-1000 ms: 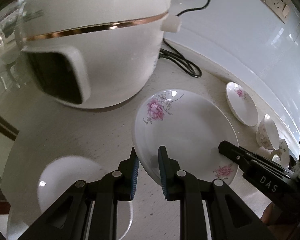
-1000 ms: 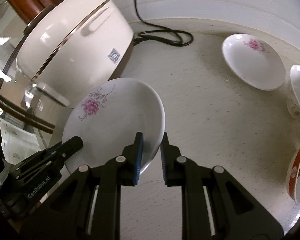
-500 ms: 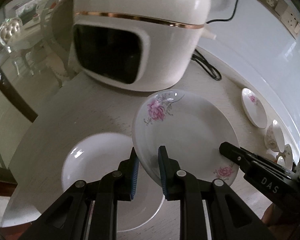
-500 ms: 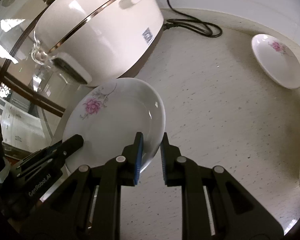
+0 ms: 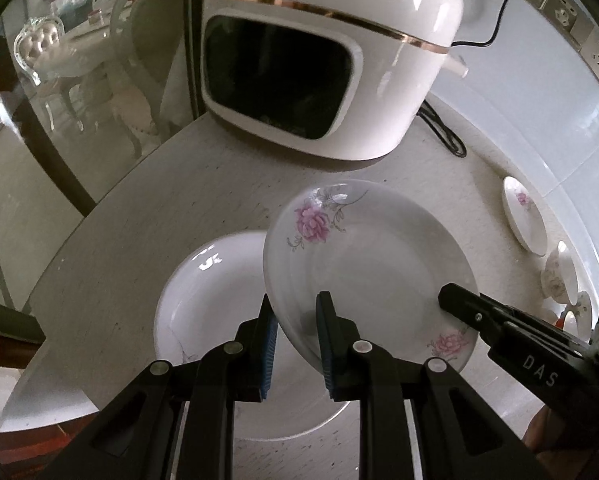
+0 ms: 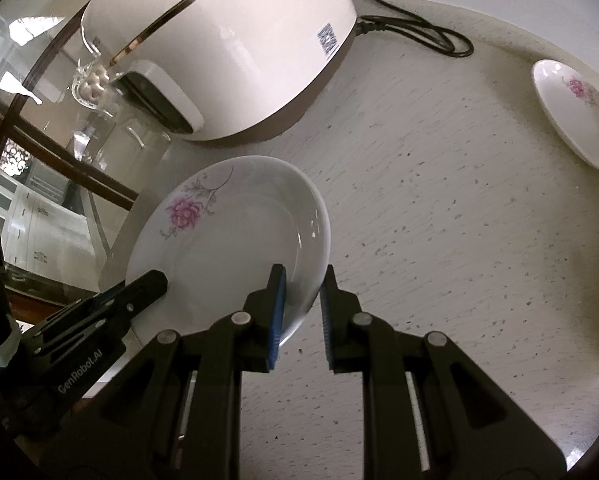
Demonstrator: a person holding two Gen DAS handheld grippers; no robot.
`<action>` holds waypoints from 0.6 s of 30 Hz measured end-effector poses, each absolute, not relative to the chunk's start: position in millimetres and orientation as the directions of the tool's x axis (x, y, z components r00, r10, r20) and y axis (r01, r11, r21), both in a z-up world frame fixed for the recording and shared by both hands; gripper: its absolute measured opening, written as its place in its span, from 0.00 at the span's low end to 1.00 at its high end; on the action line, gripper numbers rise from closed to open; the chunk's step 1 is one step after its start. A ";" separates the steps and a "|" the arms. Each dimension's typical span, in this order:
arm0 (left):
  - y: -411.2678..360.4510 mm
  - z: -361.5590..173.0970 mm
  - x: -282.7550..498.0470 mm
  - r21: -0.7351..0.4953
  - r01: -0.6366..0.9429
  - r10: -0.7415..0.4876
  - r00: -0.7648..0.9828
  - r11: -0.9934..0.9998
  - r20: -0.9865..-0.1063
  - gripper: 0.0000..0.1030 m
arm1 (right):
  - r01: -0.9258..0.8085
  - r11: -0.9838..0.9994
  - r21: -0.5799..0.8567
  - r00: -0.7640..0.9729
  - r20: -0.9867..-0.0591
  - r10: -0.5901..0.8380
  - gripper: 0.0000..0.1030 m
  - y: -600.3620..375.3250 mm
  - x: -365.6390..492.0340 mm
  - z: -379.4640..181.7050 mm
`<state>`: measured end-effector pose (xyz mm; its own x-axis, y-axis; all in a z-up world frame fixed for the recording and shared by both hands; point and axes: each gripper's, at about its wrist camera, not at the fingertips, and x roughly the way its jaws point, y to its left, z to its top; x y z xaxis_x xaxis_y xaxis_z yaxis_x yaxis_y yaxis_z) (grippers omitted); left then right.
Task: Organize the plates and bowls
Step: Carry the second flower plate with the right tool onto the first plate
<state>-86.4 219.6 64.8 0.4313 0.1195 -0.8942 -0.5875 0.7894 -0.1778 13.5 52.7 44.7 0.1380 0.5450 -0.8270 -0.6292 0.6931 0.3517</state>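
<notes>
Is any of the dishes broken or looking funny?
Maybe one. The plain white plate on the counter shows a thin dark line near its front rim that could be a crack, though it may only be a reflection. The flowered plate, held tilted above it by both grippers, looks whole.

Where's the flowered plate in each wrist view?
Left wrist: flowered plate centre-right, its near rim between the left gripper fingers, above a plain white plate.
Right wrist: flowered plate centre-left, its right rim between the right gripper fingers.
Shared landmark: the white cooker behind the plate in both views.
</notes>
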 end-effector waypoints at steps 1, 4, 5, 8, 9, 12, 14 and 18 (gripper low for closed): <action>220.8 64.1 -87.8 -0.177 -0.592 0.120 0.428 0.787 -0.896 0.20 | -0.632 0.690 0.353 0.133 -0.828 0.545 0.20 54.4 12.7 43.4; 223.6 59.2 -88.8 -0.174 -0.603 0.123 0.419 0.778 -0.900 0.20 | -0.641 0.681 0.354 0.119 -0.831 0.543 0.20 60.3 9.3 40.5; 224.6 58.4 -93.9 -0.174 -0.609 0.125 0.416 0.774 -0.901 0.20 | -0.645 0.678 0.353 0.115 -0.832 0.543 0.20 62.2 7.6 39.7; 225.2 56.1 -99.8 -0.175 -0.624 0.127 0.408 0.761 -0.904 0.20 | -0.653 0.670 0.353 0.107 -0.832 0.544 0.20 67.2 3.6 39.0; 225.1 55.8 -101.7 -0.174 -0.627 0.130 0.408 0.760 -0.904 0.20 | -0.657 0.667 0.352 0.108 -0.832 0.545 0.20 68.0 2.2 39.4; 225.4 57.0 -108.2 -0.172 -0.637 0.138 0.406 0.752 -0.903 0.20 | -0.662 0.659 0.355 0.101 -0.830 0.549 0.20 69.5 -0.6 39.5; 224.7 57.7 -110.4 -0.171 -0.641 0.141 0.405 0.749 -0.903 0.20 | -0.667 0.656 0.354 0.100 -0.830 0.549 0.20 70.2 -2.3 39.2; 224.0 57.1 -116.0 -0.172 -0.649 0.143 0.403 0.741 -0.904 0.20 | -0.675 0.647 0.355 0.091 -0.830 0.550 0.20 71.5 -5.5 39.3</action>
<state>-116.0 224.0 57.1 0.4027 0.1429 -0.9041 -0.6487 0.7414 -0.1718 -5.5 71.5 39.3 0.0910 0.5499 -0.8303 -0.6747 0.6473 0.3548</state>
